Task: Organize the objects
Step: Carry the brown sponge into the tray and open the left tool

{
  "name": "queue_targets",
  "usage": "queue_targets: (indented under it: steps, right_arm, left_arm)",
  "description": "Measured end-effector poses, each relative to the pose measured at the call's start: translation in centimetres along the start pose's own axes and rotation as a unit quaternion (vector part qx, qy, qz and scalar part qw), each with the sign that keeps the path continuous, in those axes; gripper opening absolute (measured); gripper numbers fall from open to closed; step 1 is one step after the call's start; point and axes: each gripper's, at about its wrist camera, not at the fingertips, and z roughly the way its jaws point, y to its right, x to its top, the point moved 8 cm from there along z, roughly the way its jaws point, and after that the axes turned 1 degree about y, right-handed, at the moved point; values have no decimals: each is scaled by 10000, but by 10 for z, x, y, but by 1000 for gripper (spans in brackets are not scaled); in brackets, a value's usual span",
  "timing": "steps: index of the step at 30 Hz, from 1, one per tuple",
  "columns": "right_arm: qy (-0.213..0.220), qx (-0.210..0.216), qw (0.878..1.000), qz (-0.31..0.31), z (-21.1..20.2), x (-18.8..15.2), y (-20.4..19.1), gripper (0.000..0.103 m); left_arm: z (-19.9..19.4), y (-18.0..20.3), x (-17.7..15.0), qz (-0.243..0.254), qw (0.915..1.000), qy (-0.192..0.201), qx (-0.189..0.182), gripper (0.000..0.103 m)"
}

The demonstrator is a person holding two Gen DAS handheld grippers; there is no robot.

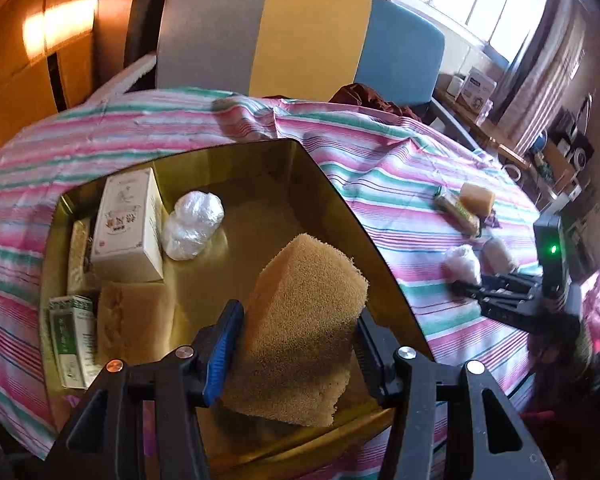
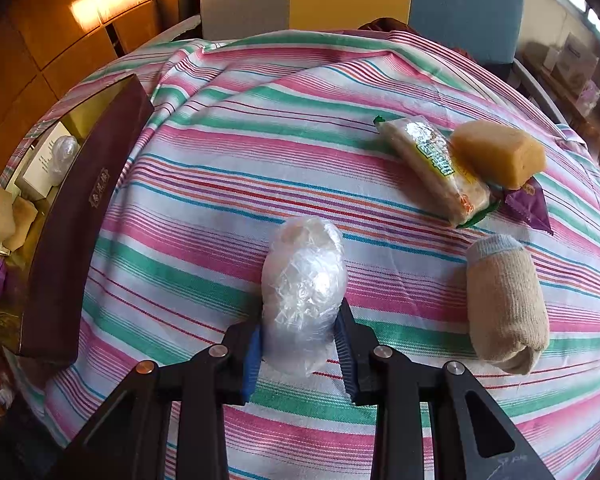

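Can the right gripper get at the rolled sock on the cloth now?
Probably not yet: the right gripper has its jaws closed on a plastic-wrapped bundle. The sock lies uncovered just beside it.

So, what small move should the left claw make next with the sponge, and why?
Probably lower and open the left claw to release the sponge onto the bare gold floor of the box. The sponge is held above that free space, right of the white carton and the plastic-wrapped ball, so it should settle there without hitting them.
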Motion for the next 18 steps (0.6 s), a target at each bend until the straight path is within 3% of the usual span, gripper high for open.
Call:
queue_targets:
  steps: [3,9,12,18]
  right_arm:
    - [-2,0,10000,-2,0,0,0,33]
    - [-3,-10,10000,-23,-1,1,0,33]
    - [-3,-11,10000,-28,-1,1,1,33]
    - [-7,-8,10000,-37,-2,2,2,33]
  left_arm:
    - [7,-7,7,-524,9978,-147,-386,54]
    - [23,-9,30,-1020,9910,-236,-837,54]
    - [34,-10,48,-1009,9925,-117,-686,54]
    - [71,-33,79,-1506,9873,-235,-452,54]
